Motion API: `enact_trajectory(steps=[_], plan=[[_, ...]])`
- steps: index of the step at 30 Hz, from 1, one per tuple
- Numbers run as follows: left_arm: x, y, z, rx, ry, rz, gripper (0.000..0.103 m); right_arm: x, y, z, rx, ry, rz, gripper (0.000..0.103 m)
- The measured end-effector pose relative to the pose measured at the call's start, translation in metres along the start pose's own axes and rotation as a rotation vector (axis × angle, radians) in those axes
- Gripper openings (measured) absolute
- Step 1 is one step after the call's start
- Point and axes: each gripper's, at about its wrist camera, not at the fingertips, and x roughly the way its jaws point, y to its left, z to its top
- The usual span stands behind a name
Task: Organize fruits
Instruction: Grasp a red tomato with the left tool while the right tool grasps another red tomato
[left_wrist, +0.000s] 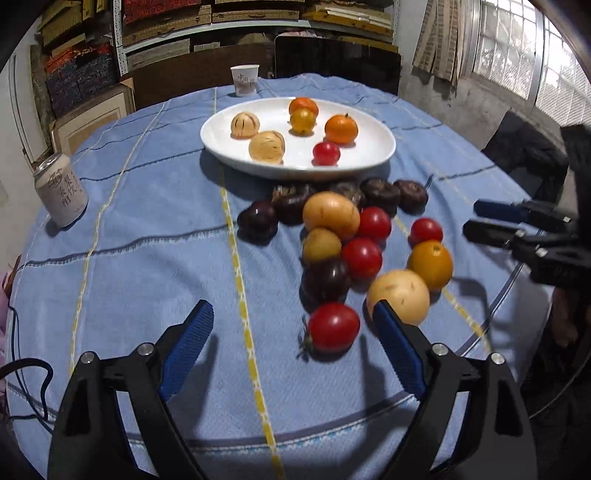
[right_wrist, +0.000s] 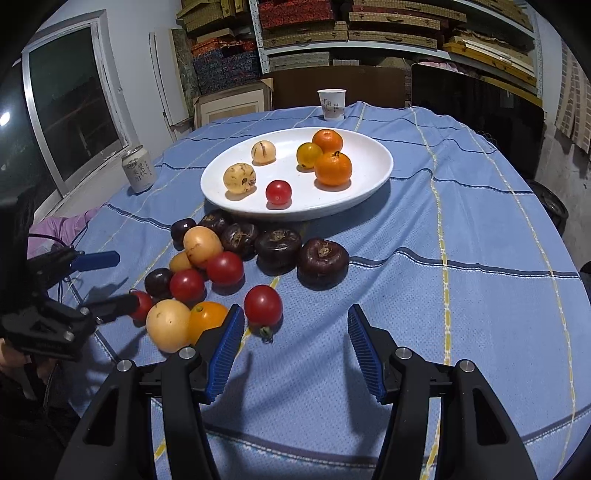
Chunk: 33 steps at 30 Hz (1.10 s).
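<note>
A: What does the shallow white oval ceramic plate (right_wrist: 373, 181) hold, and where does it sit?

B: It sits on the blue checked tablecloth (right_wrist: 480, 295) toward the far edge of the tabletop, and holds six fruits: two pale yellow streaked round fruits (right_wrist: 240, 178), two orange tangerines (right_wrist: 332, 168), one small yellow tomato (right_wrist: 308, 155) and one small red cherry tomato (right_wrist: 278, 192).

A: And the loose fruit?

B: A heap lies on the cloth just in front of the plate's near rim: dark brown flattened water chestnuts (right_wrist: 322, 260), red cherry tomatoes (left_wrist: 333, 326), smooth yellow-tan round fruits (left_wrist: 399, 296) and an orange tomato (left_wrist: 430, 264).

A: How do the grippers stand?

B: The left gripper (left_wrist: 291, 325), with blue ribbed pads, has its jaws wide apart and empty, above the near side of the heap. The right gripper (right_wrist: 295, 326) is also parted with nothing between the pads, over bare cloth just right of the heap.

A: What does one view add?

B: The right wrist view shows a window, a lilac sleeve (right_wrist: 55, 230) and a hand under the left gripper; the left wrist view shows the table's right edge. Both show a white drink can (left_wrist: 61, 194) near the left edge and a white paper cup (left_wrist: 245, 79) at the far edge.
</note>
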Motion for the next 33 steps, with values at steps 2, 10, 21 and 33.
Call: enact_trajectory(steps=[2, 10, 21, 33], plan=[[0.003, -0.002, -0.003, -0.003, 0.018, 0.003, 0.071, -0.005, 0.002, -0.002, -0.009, -0.009, -0.003, 0.059], [0.014, -0.023, -0.006, 0.058, 0.009, -0.006, 0.037, -0.011, 0.007, -0.008, -0.024, -0.018, -0.016, 0.059], [0.004, -0.007, -0.006, -0.028, -0.081, -0.086, 0.027, -0.002, 0.006, -0.01, -0.008, 0.006, 0.003, 0.059], [-0.007, 0.008, -0.006, -0.103, -0.152, -0.157, 0.028, 0.0, 0.013, -0.009, -0.018, 0.012, -0.001, 0.059]])
